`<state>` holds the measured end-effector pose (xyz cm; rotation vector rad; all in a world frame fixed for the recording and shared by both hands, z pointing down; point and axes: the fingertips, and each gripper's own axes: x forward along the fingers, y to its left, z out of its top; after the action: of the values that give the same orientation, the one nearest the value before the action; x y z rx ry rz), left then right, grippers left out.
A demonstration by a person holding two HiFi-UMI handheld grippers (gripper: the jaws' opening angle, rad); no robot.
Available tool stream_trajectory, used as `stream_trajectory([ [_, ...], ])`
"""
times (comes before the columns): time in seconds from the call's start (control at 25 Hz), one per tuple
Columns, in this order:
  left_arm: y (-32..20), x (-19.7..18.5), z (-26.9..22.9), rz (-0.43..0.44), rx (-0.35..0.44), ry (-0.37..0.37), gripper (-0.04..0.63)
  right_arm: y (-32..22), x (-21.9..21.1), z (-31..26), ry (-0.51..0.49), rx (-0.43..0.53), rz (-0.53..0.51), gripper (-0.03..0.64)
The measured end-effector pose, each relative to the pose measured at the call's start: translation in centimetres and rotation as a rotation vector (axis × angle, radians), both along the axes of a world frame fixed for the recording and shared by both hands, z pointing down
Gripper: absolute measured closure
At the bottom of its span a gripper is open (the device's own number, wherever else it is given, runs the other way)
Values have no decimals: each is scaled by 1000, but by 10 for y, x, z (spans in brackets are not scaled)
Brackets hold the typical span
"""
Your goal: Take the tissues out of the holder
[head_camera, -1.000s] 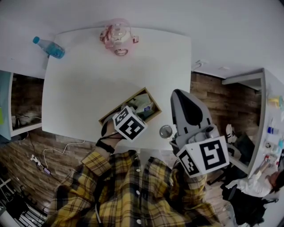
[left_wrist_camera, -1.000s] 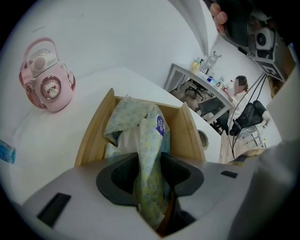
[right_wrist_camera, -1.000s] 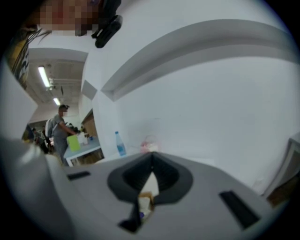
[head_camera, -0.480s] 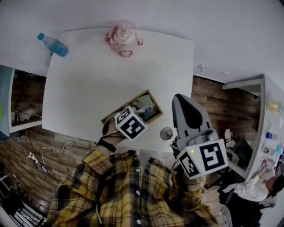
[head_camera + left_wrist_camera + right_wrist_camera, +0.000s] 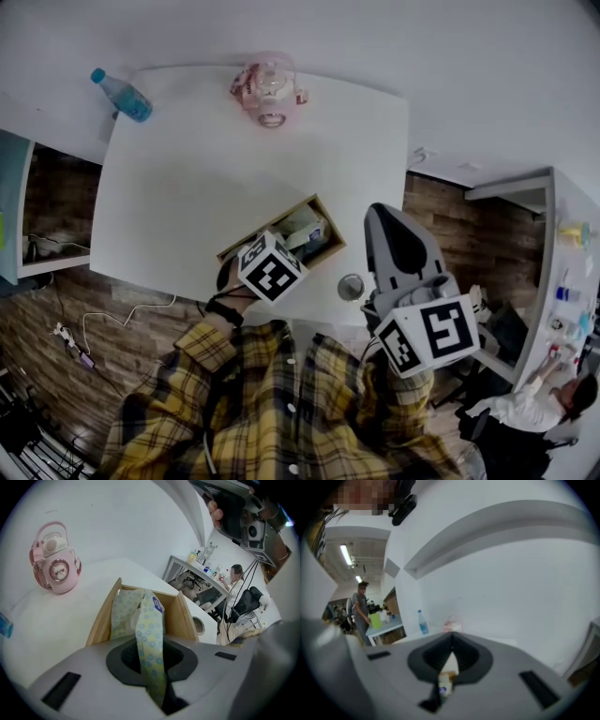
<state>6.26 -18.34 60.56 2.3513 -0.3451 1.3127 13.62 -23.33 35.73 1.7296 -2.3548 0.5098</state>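
Observation:
An open wooden holder stands near the table's front edge. My left gripper points steeply down into it, and its marker cube covers the jaws in the head view. Its jaws have just been closing, and the pads now pinch a pale yellow-green tissue pack with blue rings, standing upright between them. A second pack leans inside the holder. My right gripper hovers to the right of the holder beyond the table edge, shut and holding nothing.
A pink kids' bottle stands at the table's far edge and a blue water bottle lies at its far left corner. A round metal grommet sits near the front edge. Desks and people fill the right background.
The left gripper's cube has tilted slightly over the holder, and the whole head view has shifted a little. The right gripper has kept its place.

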Motion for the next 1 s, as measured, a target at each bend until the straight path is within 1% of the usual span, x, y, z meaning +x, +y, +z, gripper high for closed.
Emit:
stream_trajectory([
  [0.16,-2,1,-19,-24,51,53,535,-2,-7,-7,9,12,-19,607],
  [0.44,-4,2,-68,-44,103,149,535,-7,-28,-25,22,51,-67,607],
  [0.6,-11,-5,-104,-95,147,232,535,-7,-41,-29,30,64,-97,607],
  [0.72,-21,-14,-136,-144,215,306,535,-6,-51,-32,23,69,-118,607],
  [1.0,-57,-46,-213,-291,420,422,535,-12,-72,-48,16,110,-170,607],
])
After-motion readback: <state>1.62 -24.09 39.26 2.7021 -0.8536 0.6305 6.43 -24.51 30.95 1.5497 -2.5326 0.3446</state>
